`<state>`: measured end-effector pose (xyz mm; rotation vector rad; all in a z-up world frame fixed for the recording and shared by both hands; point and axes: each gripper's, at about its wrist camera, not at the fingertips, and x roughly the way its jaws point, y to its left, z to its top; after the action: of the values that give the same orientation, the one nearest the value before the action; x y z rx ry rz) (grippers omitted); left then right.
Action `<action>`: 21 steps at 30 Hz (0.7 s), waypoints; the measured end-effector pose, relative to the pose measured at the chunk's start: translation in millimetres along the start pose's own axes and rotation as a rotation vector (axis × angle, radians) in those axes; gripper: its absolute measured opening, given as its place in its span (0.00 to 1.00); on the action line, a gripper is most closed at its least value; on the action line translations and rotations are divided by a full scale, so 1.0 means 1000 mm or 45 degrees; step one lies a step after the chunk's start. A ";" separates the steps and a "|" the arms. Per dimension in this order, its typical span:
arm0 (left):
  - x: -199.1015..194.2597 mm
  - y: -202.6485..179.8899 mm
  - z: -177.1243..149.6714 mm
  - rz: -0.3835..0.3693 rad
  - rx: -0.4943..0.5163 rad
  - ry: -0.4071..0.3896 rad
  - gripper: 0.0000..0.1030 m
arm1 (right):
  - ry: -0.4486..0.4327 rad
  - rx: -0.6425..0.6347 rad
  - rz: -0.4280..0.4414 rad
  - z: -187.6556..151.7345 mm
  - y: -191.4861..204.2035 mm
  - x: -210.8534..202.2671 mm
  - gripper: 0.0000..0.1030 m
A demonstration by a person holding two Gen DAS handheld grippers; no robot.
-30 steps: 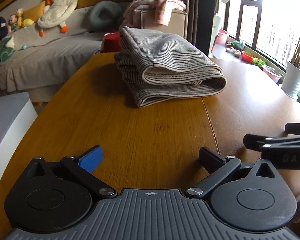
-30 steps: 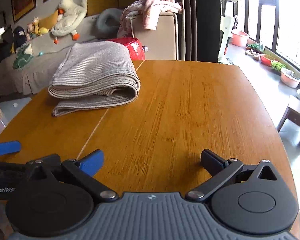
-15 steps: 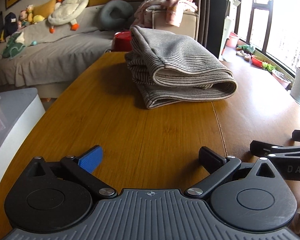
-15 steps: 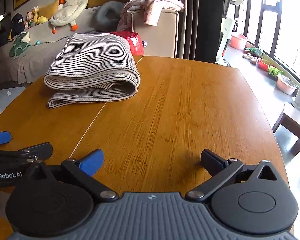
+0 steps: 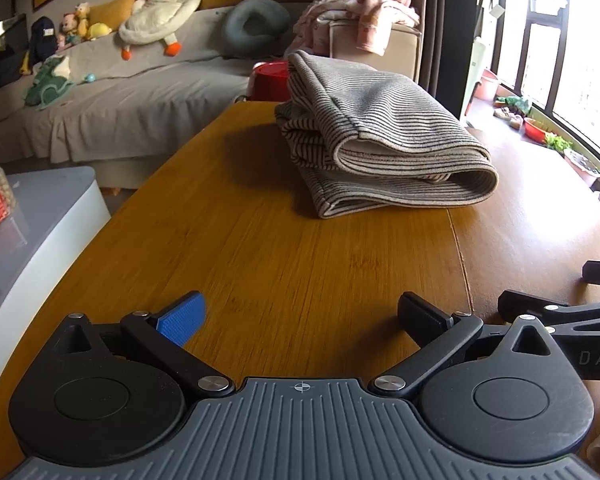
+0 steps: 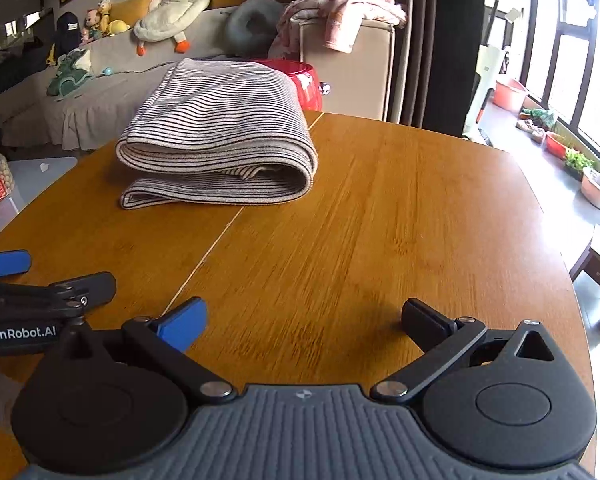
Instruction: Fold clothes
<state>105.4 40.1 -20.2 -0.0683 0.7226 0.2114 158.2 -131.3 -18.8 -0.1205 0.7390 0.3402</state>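
Left wrist view: wooden table (image 5: 260, 248) spanned beneath both grippers, folded striped garment (image 5: 380, 140) lay well ahead of left gripper (image 5: 300, 316), jaws spread and empty, right gripper (image 6: 304, 318) likewise released, garment ahead to its left.

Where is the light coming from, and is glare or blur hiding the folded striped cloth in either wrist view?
Left wrist view: windows blown out at right, striped cloth sharp, shadow cast leftward on the table. Right wrist view: same window glare, cloth clear, edges bent by fisheye.
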 end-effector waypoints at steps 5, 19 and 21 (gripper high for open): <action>0.000 0.000 0.000 -0.010 0.009 -0.002 1.00 | -0.005 0.006 0.000 -0.001 0.000 -0.001 1.00; -0.001 -0.001 -0.001 -0.024 0.015 -0.005 1.00 | -0.010 0.029 -0.014 -0.003 -0.001 -0.003 1.00; -0.001 -0.001 -0.001 -0.024 0.015 -0.005 1.00 | -0.010 0.031 -0.015 -0.003 -0.001 -0.003 1.00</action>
<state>104.3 38.9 -20.2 -0.0633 0.7190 0.1888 154.7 -133.3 -18.6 -0.1009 0.7344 0.3199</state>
